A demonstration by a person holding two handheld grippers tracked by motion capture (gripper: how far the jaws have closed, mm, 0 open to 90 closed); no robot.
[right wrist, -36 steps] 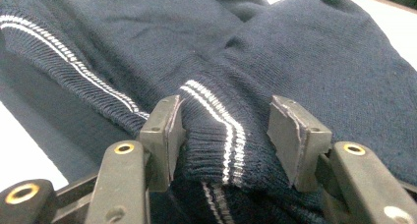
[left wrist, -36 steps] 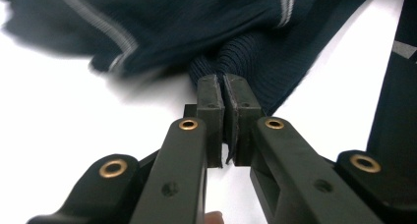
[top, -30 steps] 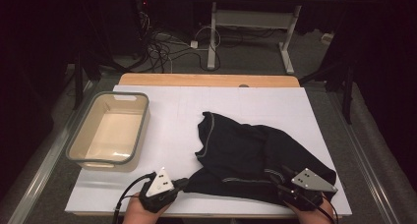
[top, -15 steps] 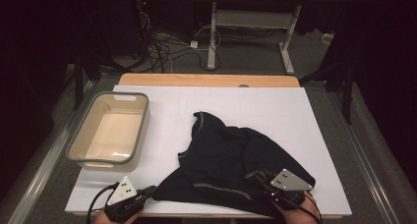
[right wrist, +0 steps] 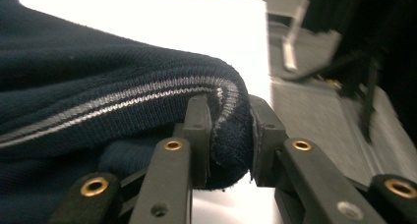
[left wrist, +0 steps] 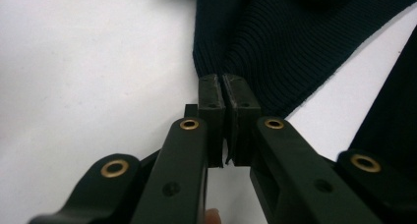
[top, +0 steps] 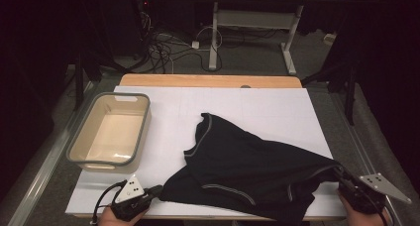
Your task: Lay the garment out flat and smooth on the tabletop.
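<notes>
Two black jaws rising from the bottom edge, brass rivets on their arms, pads [left wrist: 212,94] pressed together on a thin edge of dark ribbed garment [left wrist: 275,47] right at the tips of the left gripper [left wrist: 223,86]. Cloth fanning up and to the right from the pinch, across the white table [left wrist: 83,62], with a bare white wedge beside it and another dark fold along the right edge. A fingertip [left wrist: 212,216] just peeking in at the bottom between the arms
</notes>
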